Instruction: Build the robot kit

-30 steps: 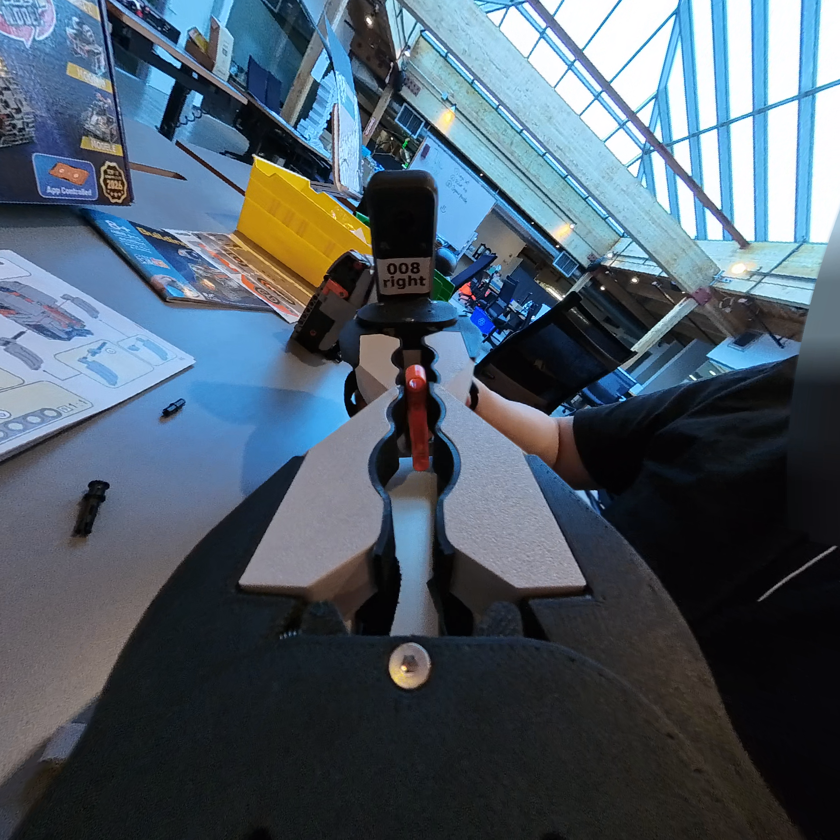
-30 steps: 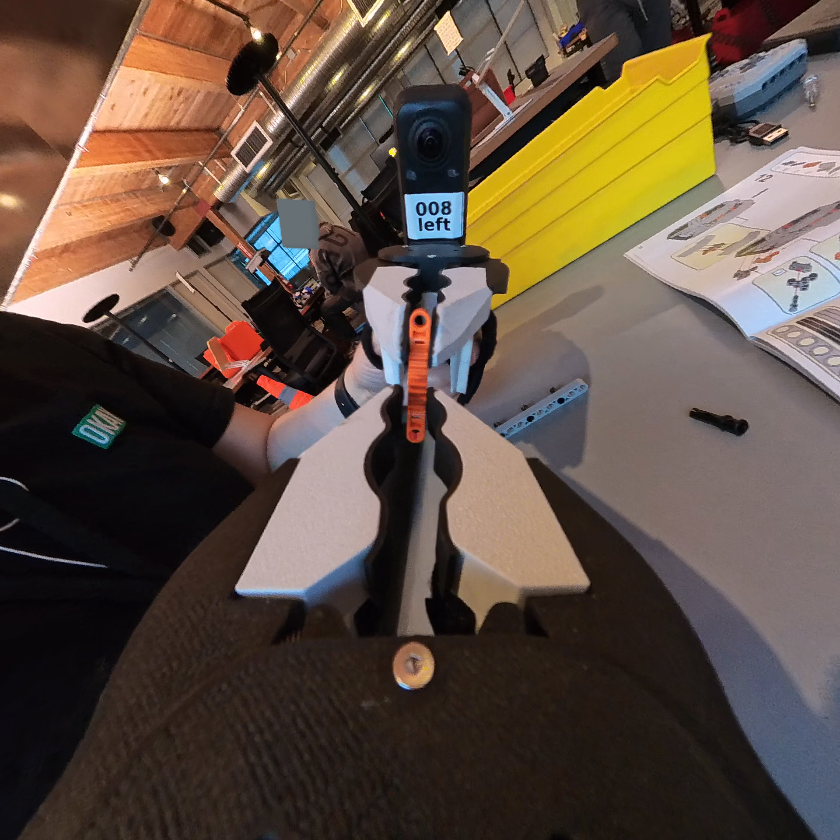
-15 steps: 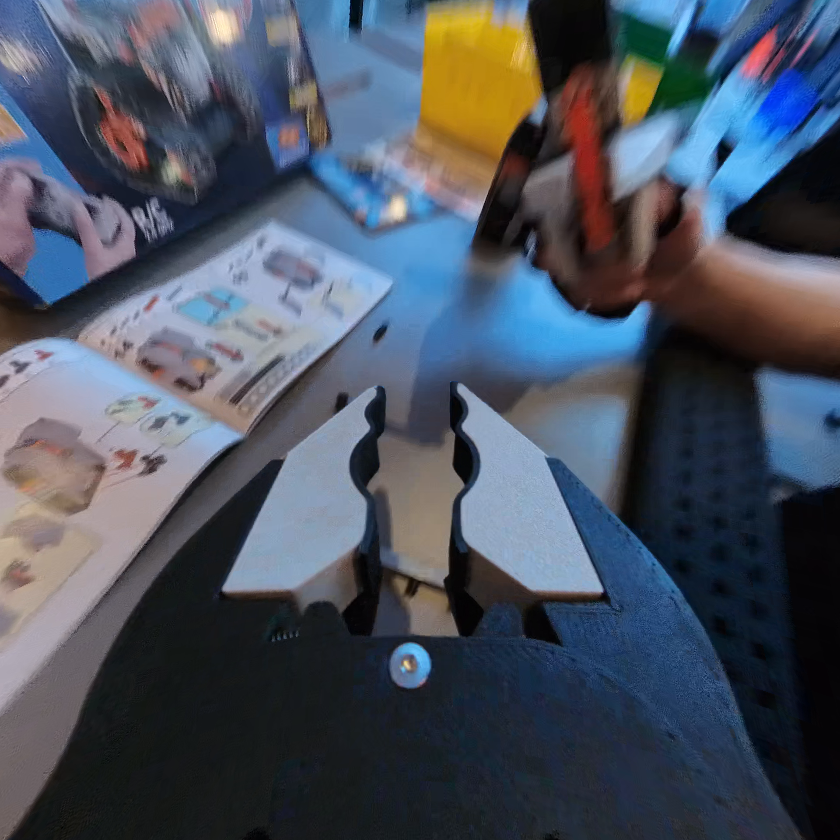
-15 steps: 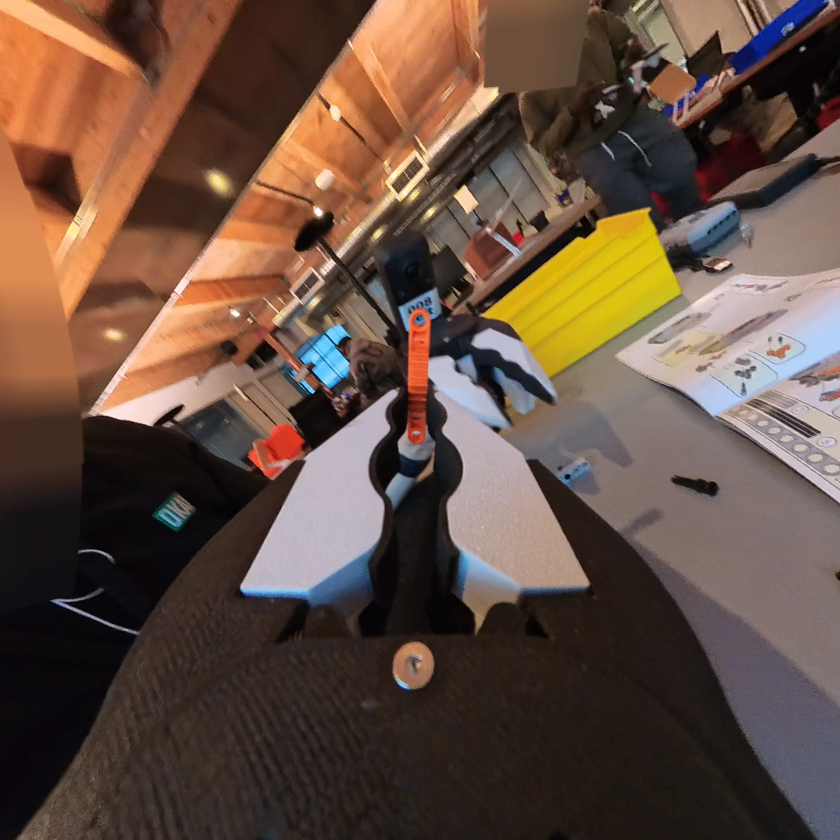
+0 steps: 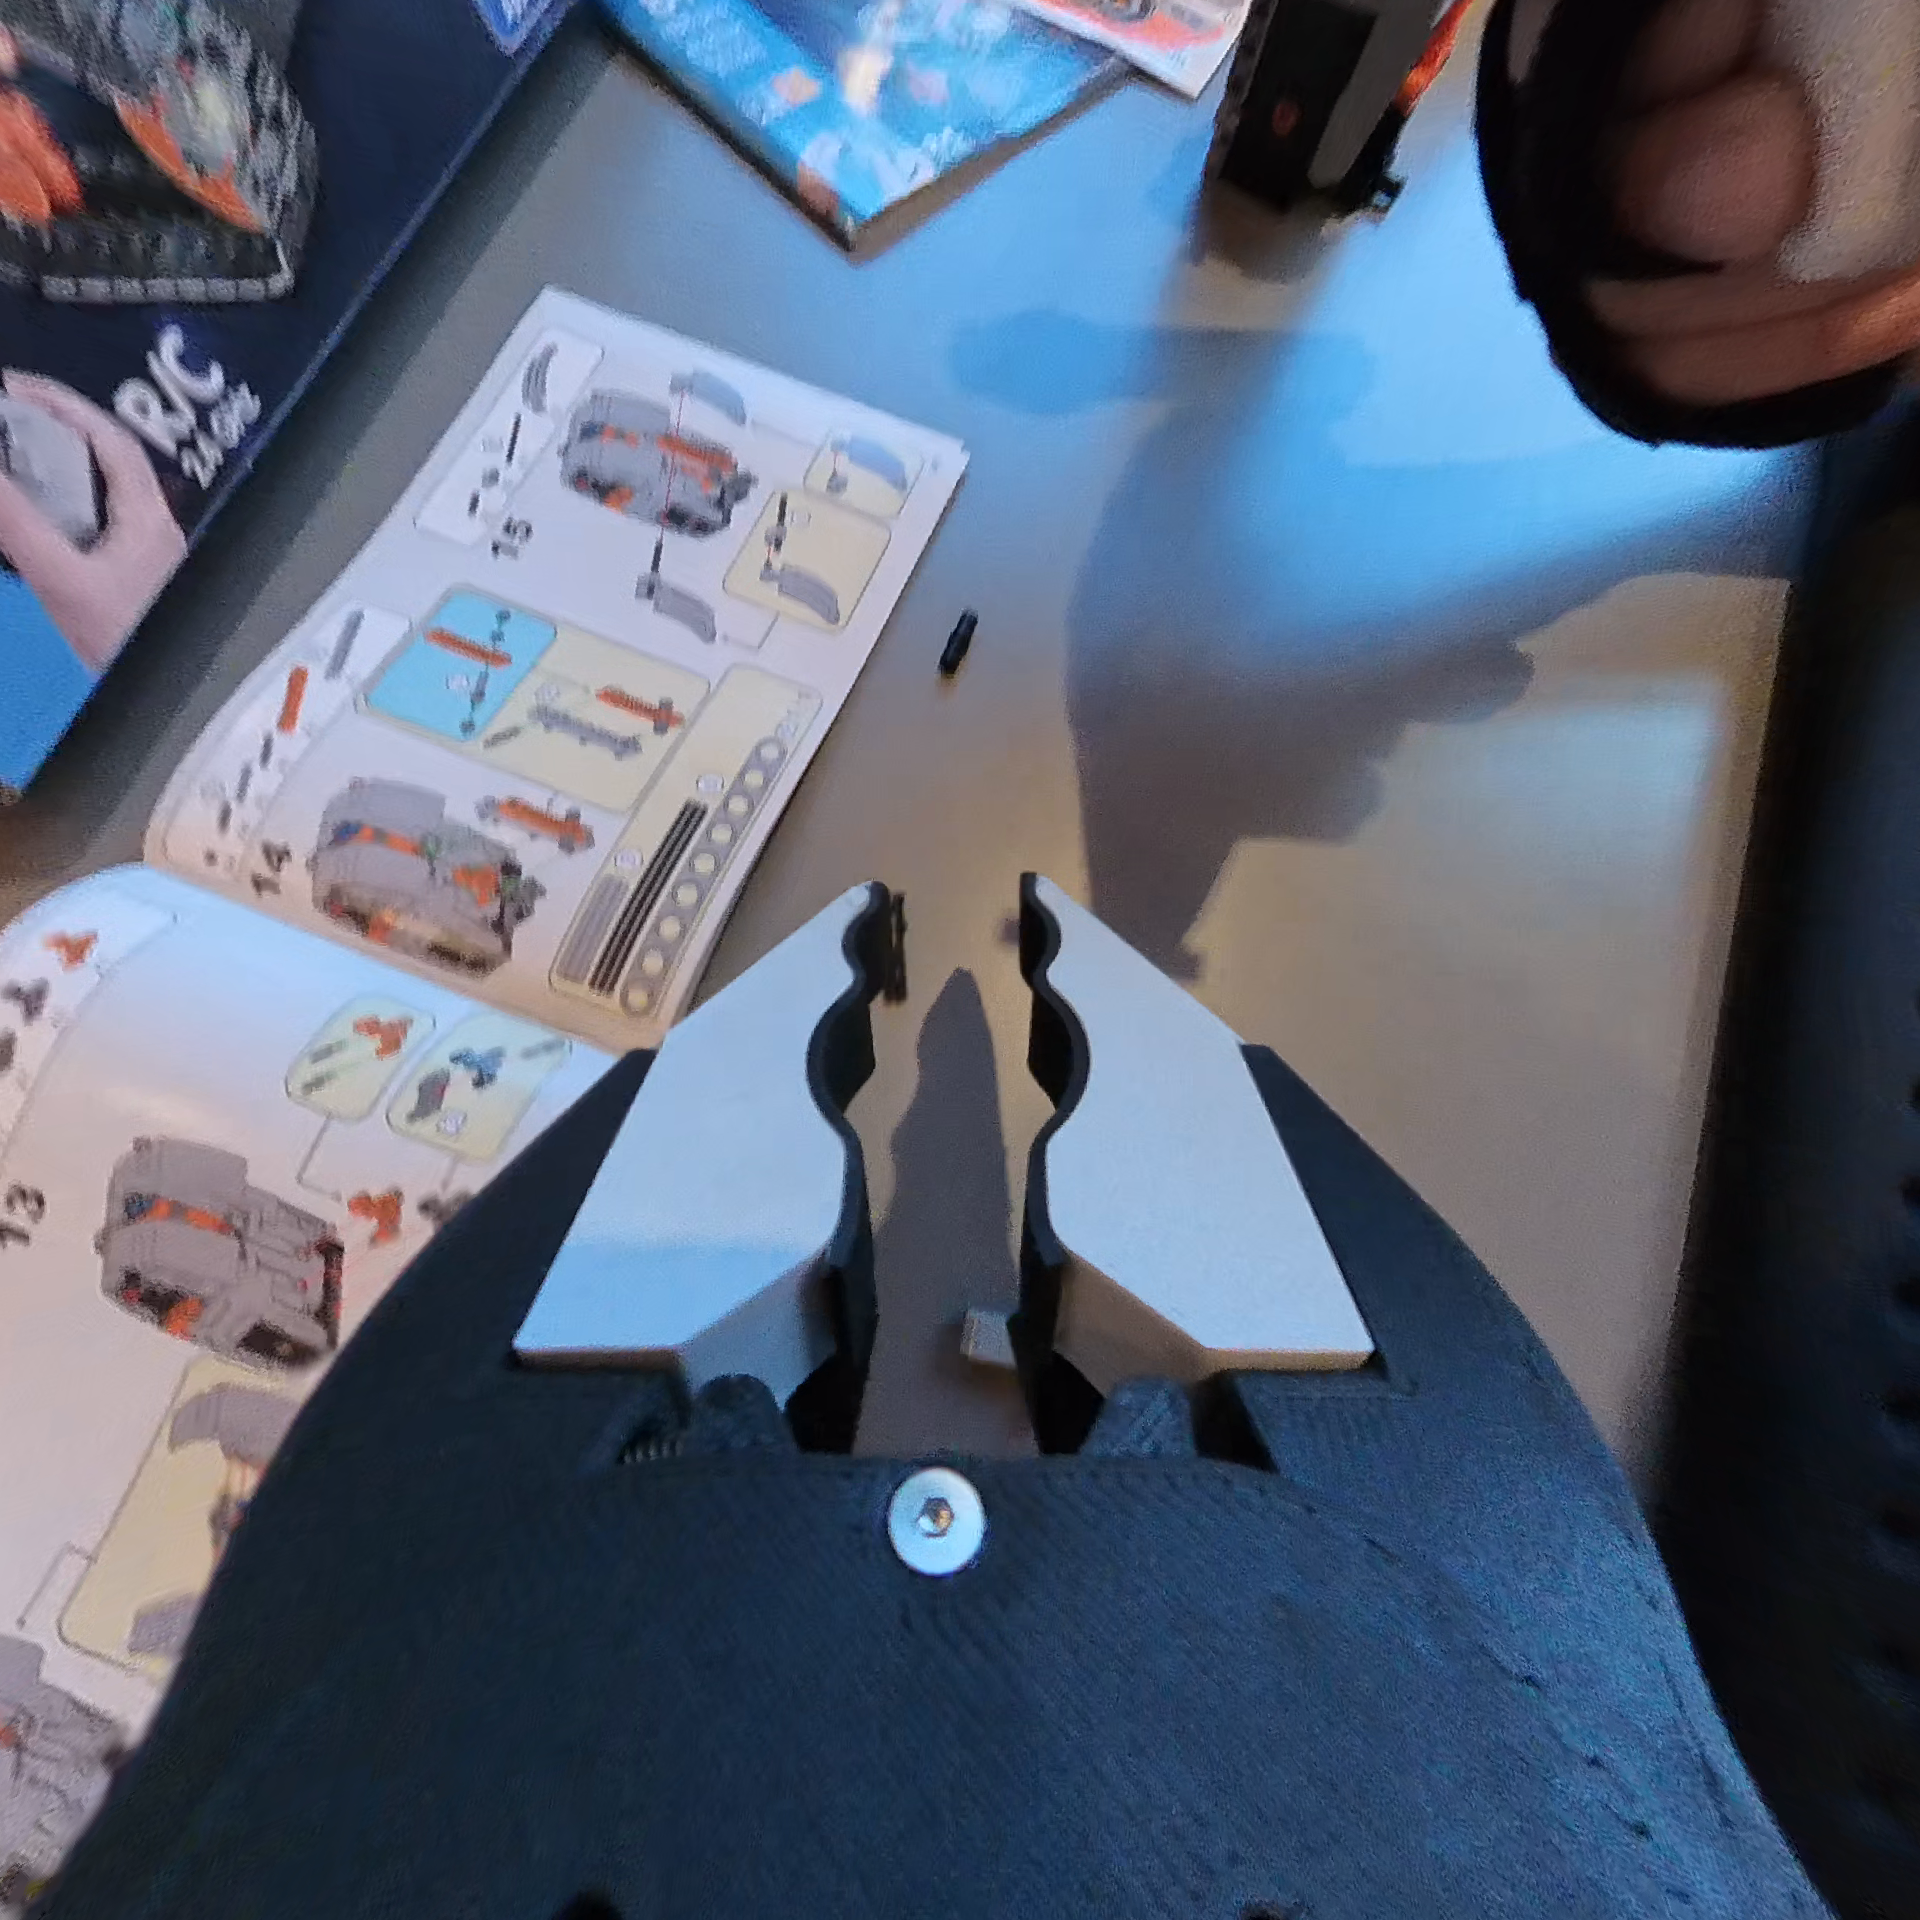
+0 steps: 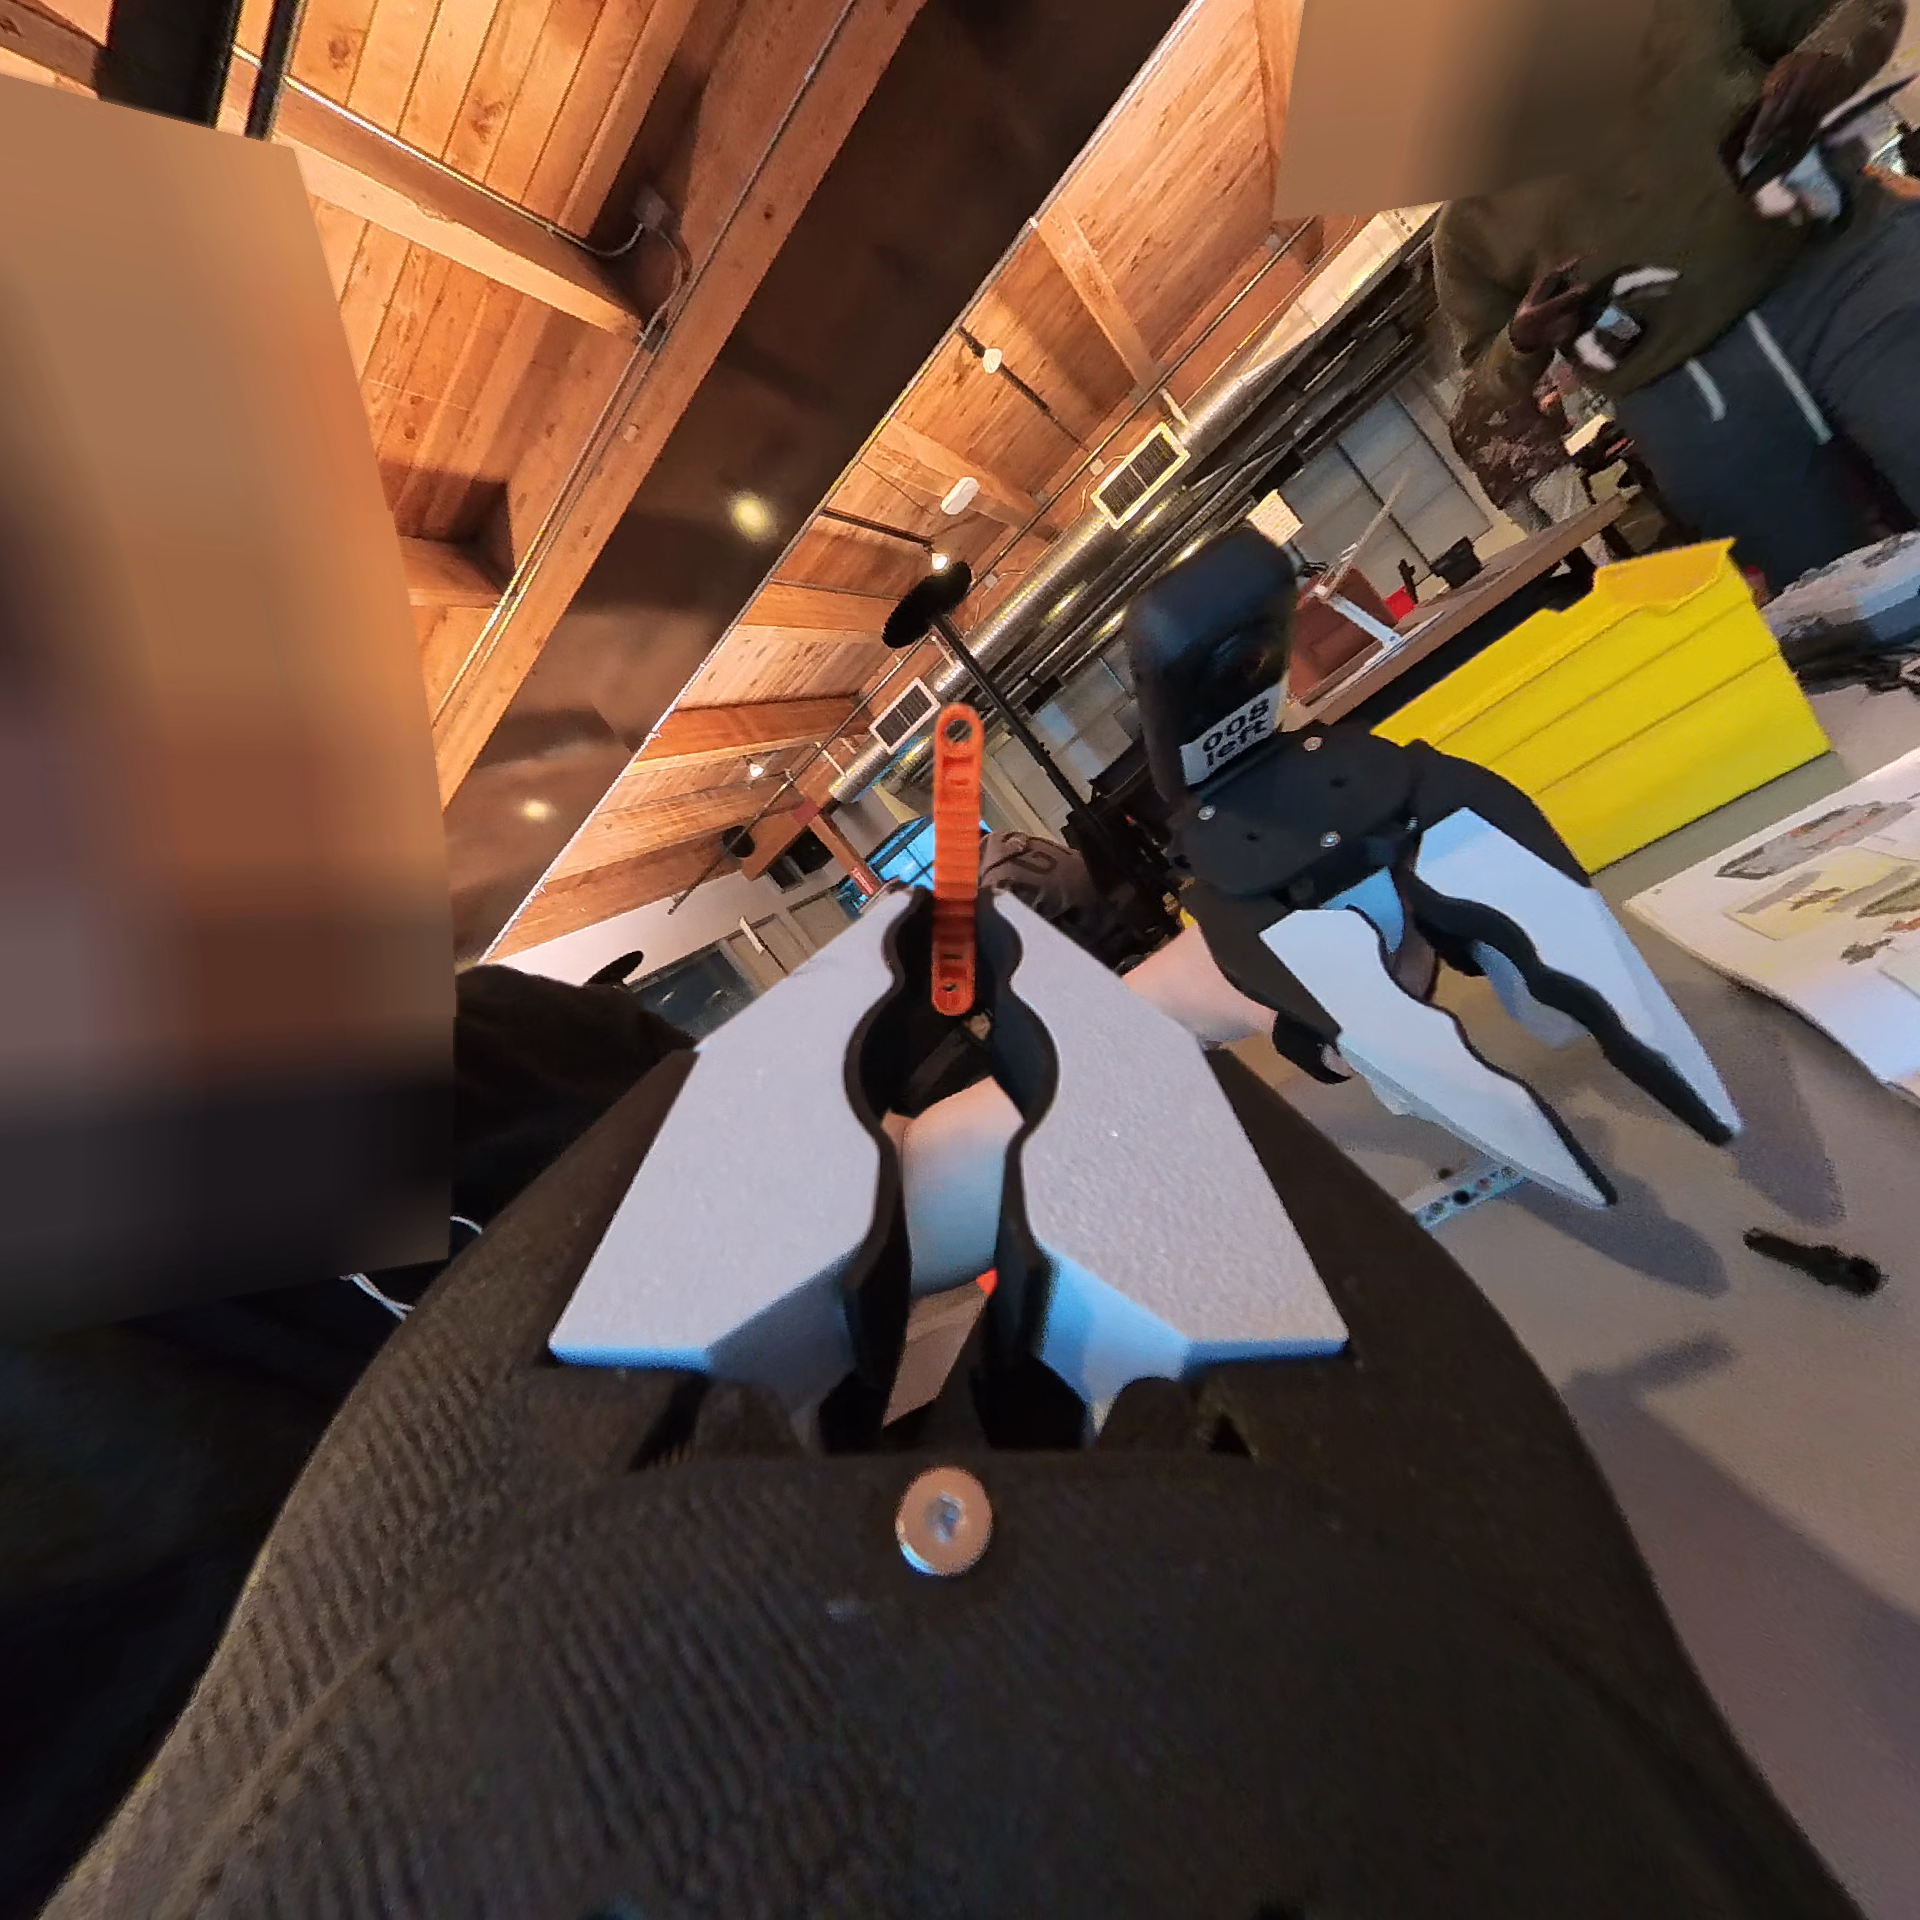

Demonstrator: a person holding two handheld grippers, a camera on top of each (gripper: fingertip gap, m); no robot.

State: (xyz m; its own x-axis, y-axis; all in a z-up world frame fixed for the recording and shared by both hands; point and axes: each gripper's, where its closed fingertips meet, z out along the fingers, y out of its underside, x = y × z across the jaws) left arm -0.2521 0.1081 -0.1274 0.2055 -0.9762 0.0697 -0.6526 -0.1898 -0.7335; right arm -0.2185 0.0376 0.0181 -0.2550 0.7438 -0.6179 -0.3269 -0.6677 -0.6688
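Observation:
My left gripper (image 5: 951, 894) is open and empty, tilted down over the grey table (image 5: 1351, 935). A black pin (image 5: 896, 951) lies just inside its left fingertip. A second small black pin (image 5: 958, 642) lies farther ahead. A grey beam end (image 5: 982, 1335) shows low between the fingers. My right gripper (image 6: 951, 909) is shut on a thin orange beam (image 6: 956, 810) that sticks up past its tips. In the right wrist view the left gripper (image 6: 1662, 1164) hangs open over a grey beam (image 6: 1465, 1195) and a black pin (image 6: 1813, 1270).
An open instruction booklet (image 5: 520, 727) lies left of the left gripper, with a dark box (image 5: 156, 260) behind it. A black and orange block (image 5: 1320, 94) and the hand holding the right gripper (image 5: 1714, 187) are at top right. A yellow bin (image 6: 1621, 707) stands behind. Some 15 cm of space lies between my two pairs of fingers.
The left gripper let go of the orange beam, opened and swung down toward the table. The right gripper kept the beam and drew back from the left one.

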